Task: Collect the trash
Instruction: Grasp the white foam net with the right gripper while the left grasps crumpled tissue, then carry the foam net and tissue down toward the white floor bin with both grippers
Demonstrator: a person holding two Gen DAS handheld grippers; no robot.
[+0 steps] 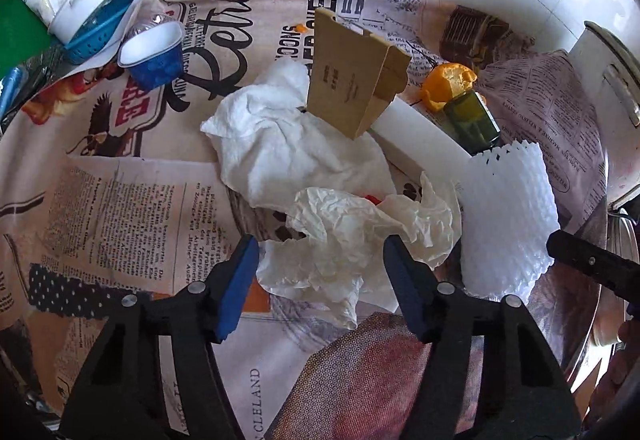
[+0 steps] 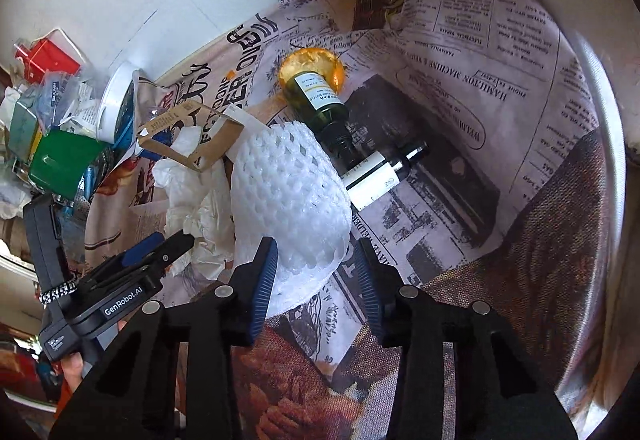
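**Two open grippers over a trash pile on a newsprint cloth**

The landmark is the white foam net sleeve (image 2: 288, 191), one of its kind, lying on the newsprint-patterned cloth (image 1: 120, 207). The right gripper (image 2: 316, 280) hangs over its near end, jaws spread, clamping nothing. Left of the sleeve lie two crumpled white tissues: the nearer tissue (image 1: 352, 240) sits between the parted fingers of the left gripper (image 1: 320, 280), which grips nothing; the farther tissue (image 1: 288, 143) lies just behind it. One folded cardboard piece (image 1: 352, 79) stands beyond them. Behind the sleeve are two bottles, a green bottle (image 2: 320, 99) and a white-labelled dark bottle (image 2: 380, 175), plus one orange peel (image 1: 448, 83). Far left: one blue cup (image 1: 156, 55).
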